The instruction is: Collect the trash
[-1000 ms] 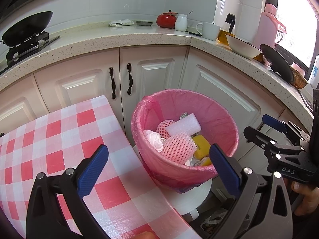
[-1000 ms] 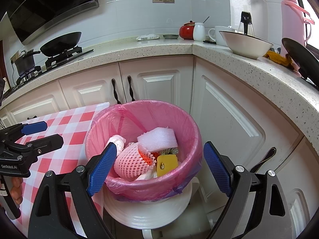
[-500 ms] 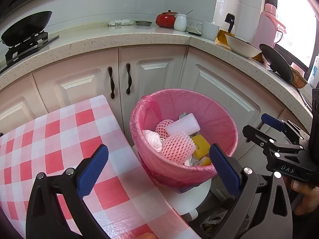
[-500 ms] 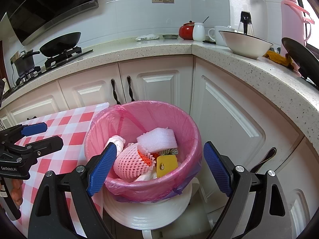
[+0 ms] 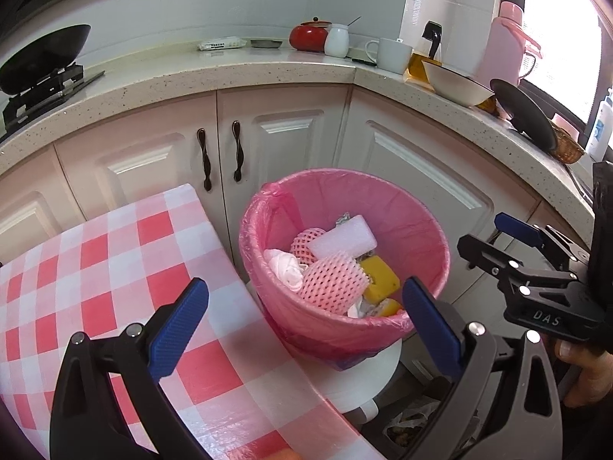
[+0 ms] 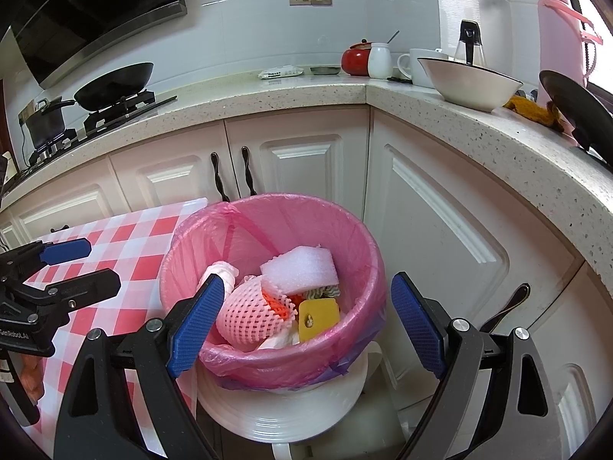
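A bin lined with a pink bag (image 5: pixel 413 230) (image 6: pixel 356 245) stands on a white stool (image 6: pixel 283 418) beside the checked table (image 5: pixel 95 268). It holds a white foam block (image 5: pixel 343 235) (image 6: pixel 300 270), pink foam fruit nets (image 5: pixel 333 281) (image 6: pixel 245 316), a yellow sponge (image 5: pixel 377 278) (image 6: pixel 318 318) and crumpled paper. My left gripper (image 5: pixel 304 318) is open and empty, over the table edge just short of the bin. My right gripper (image 6: pixel 302 324) is open and empty, its fingers either side of the bin's near rim. Each gripper shows in the other's view, the right one (image 5: pixel 509 245) and the left one (image 6: pixel 72 268).
White cabinets (image 6: pixel 306 161) and a speckled L-shaped counter (image 5: pixel 237 73) stand behind the bin. On it are a wok on a stove (image 5: pixel 42 53), a red pot (image 5: pixel 310 36), a mug, a white bowl (image 6: pixel 467 82) and a pink flask (image 5: pixel 502 46).
The left wrist view has drifted slightly left, so the bin sits a little nearer its middle. Both grippers stay open and empty.
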`<action>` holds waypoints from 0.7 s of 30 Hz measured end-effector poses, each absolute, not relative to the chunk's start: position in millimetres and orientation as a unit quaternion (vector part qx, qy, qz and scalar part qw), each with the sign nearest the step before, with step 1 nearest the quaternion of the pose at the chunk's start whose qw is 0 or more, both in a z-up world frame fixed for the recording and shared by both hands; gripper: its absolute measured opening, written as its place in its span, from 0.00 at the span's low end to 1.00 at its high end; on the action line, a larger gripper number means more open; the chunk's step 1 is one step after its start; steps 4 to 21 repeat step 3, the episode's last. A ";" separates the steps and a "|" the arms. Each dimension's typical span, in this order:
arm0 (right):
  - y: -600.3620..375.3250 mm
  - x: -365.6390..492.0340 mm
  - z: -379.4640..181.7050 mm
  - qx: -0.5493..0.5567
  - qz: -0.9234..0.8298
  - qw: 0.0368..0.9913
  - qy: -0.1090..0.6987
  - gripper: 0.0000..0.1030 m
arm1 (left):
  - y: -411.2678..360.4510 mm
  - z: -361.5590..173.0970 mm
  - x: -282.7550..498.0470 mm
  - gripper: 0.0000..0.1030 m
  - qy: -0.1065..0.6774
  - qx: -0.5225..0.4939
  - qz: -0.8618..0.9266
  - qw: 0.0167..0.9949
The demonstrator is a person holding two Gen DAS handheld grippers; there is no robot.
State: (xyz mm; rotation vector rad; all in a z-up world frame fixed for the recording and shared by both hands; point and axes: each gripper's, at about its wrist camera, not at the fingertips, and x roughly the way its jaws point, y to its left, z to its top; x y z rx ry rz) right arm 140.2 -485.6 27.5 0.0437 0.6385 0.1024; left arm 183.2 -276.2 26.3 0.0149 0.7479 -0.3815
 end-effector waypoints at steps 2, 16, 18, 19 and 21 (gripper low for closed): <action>-485.3 139.9 28.4 0.021 0.050 0.948 0.314 0.81 | -275.5 26.2 182.7 0.95 0.365 0.005 -0.188 0.912; -485.3 139.9 28.6 0.021 0.049 0.948 0.314 0.81 | -275.2 26.0 182.5 0.95 0.365 0.005 -0.189 0.911; -485.3 139.9 28.6 0.021 0.049 0.948 0.314 0.81 | -275.2 26.0 182.5 0.95 0.365 0.005 -0.189 0.911; -485.3 139.9 28.6 0.021 0.049 0.948 0.314 0.81 | -275.2 26.0 182.5 0.95 0.365 0.005 -0.189 0.911; -485.3 139.9 28.6 0.021 0.049 0.948 0.314 0.81 | -275.2 26.0 182.5 0.95 0.365 0.005 -0.189 0.911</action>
